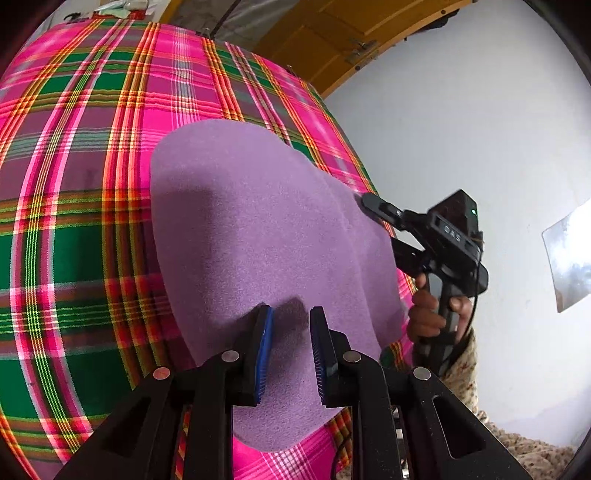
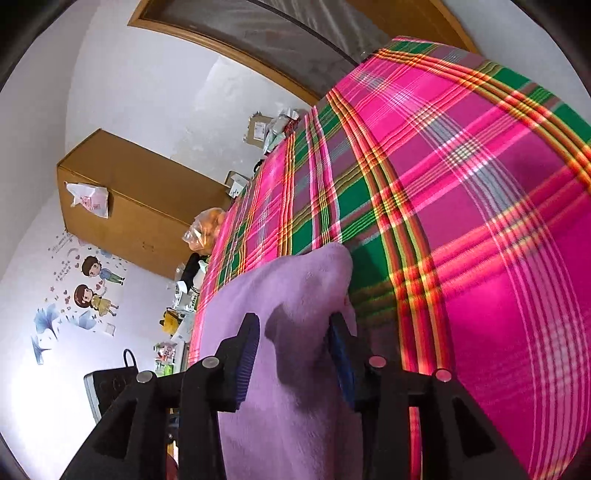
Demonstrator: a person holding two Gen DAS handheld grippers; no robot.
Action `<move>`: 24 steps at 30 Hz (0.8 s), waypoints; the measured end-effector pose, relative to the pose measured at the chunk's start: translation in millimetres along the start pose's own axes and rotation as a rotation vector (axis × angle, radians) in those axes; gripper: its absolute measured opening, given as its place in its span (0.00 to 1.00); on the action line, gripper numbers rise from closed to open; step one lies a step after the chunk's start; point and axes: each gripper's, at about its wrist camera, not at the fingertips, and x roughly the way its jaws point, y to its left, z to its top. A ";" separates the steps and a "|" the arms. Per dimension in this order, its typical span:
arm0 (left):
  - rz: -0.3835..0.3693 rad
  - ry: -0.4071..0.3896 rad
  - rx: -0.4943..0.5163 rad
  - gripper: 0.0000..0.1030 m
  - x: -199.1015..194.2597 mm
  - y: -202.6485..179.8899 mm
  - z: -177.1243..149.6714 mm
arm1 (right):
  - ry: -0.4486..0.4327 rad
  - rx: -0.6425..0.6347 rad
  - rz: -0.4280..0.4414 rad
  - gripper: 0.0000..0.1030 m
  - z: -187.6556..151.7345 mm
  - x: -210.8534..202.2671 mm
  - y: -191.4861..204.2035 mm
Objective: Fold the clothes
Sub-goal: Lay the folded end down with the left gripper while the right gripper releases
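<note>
Left gripper sits closest in the left wrist view: blue pads apart, nothing pinched, tips hovering over or resting on the purple fleece garment; contact unclear. Garment lies flat on the pink-green plaid cloth covering the surface, one edge running toward the cloth's right border. A seam or fold line curves down its right part. Right gripper comes in from the right with one finger tip at the garment's right edge, held by the person's hand on the pistol handle; knitted sleeve below it. Its jaw gap is not readable from this angle. Yellow wooden door and pale wall behind.

Right wrist view: right gripper nearest, jaws standing open, a raised hump of the purple garment between the pads but not squeezed; the right pad is just beside or brushing the fleece, the left pad apart from it. Garment drapes toward the lens, its far end lying on the plaid cloth.

Containers: brown cabinet on the wall, doors closed, a plastic bag hanging on its front. Clear bag at the cloth's edge holds something orange, can't identify. Cartoon stickers on the wall.
</note>
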 end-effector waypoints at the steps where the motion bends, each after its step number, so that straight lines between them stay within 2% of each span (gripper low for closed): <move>1: -0.002 0.001 -0.003 0.20 0.5 0.5 0.5 | 0.008 -0.005 -0.011 0.29 1.2 2.4 0.4; 3: -0.006 0.002 -0.005 0.20 0.3 1.2 0.8 | -0.006 -0.028 -0.043 0.16 1.6 0.3 3.2; 7: -0.015 0.006 -0.005 0.20 -0.6 3.5 -0.3 | -0.110 -0.087 -0.009 0.13 0.6 -18.5 14.6; 11: -0.020 0.006 0.000 0.20 -0.6 3.5 1.2 | -0.121 -0.149 -0.073 0.13 3.7 -16.3 18.2; 12: -0.024 0.007 -0.003 0.20 0.2 3.9 1.4 | -0.093 -0.124 -0.117 0.13 5.6 -9.0 11.7; 17: -0.025 0.010 0.001 0.20 2.1 3.2 2.0 | -0.063 -0.073 -0.146 0.15 7.2 5.6 -4.9; 21: -0.014 0.009 0.004 0.20 1.6 2.7 2.3 | -0.061 -0.118 -0.214 0.26 4.6 0.2 2.3; 24: -0.014 0.003 0.003 0.20 0.9 3.3 2.5 | -0.083 -0.178 -0.246 0.26 -8.2 -18.3 13.9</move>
